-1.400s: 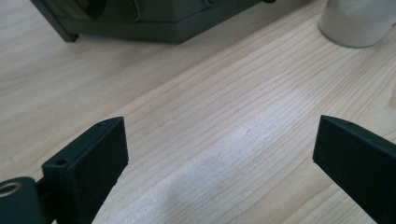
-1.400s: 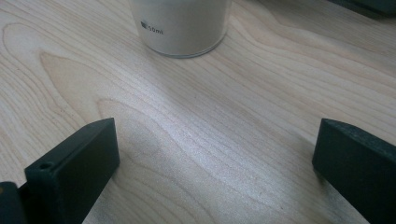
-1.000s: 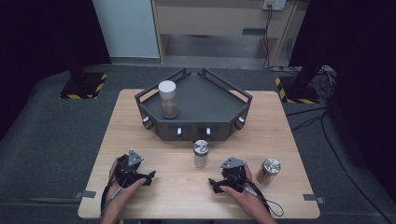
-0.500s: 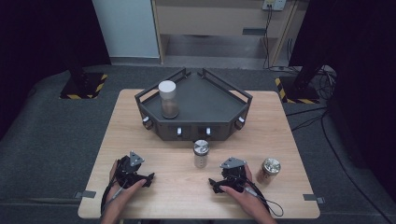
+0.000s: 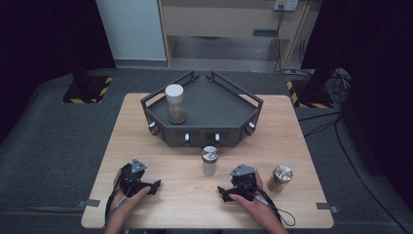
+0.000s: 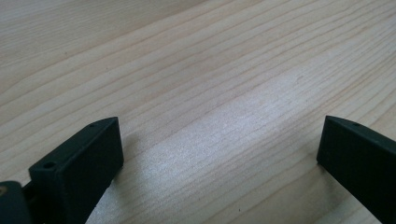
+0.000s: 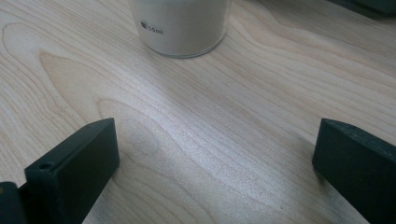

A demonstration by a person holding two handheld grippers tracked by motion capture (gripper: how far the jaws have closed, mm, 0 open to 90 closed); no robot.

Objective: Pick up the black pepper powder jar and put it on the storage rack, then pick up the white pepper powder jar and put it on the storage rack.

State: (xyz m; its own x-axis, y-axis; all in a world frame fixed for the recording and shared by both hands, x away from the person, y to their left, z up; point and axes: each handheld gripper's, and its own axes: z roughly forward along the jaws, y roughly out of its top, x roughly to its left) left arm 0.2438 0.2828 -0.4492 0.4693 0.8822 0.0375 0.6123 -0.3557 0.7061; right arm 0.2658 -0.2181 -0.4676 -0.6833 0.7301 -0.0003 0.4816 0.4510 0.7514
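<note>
Right gripper (image 5: 225,193) rests on the counter (image 5: 170,204) near its front edge, jaws spread wide with nothing between them; in the right gripper view the base of a pale-filled jar (image 7: 180,25) stands just ahead of the jaws, apart from them. That is the steel-lidded jar (image 5: 210,160) standing upright mid-counter, just in front of the dark tray (image 5: 234,105). Left gripper (image 5: 155,185) also lies low on the counter, released; its jaws have just been opening a bit further, with bare wood between them. Second steel-lidded jar (image 5: 280,177) stands just right of the right hand. White-capped jar (image 5: 175,103) sits upright in the tray, left side. Judged step: start pose, nothing grasped yet, approach not begun. Next move likely calls for lifting the right gripper, carrying it forward so the open jaws straddle the middle jar, then clenching on the body below the lid while keeping it upright.
</note>
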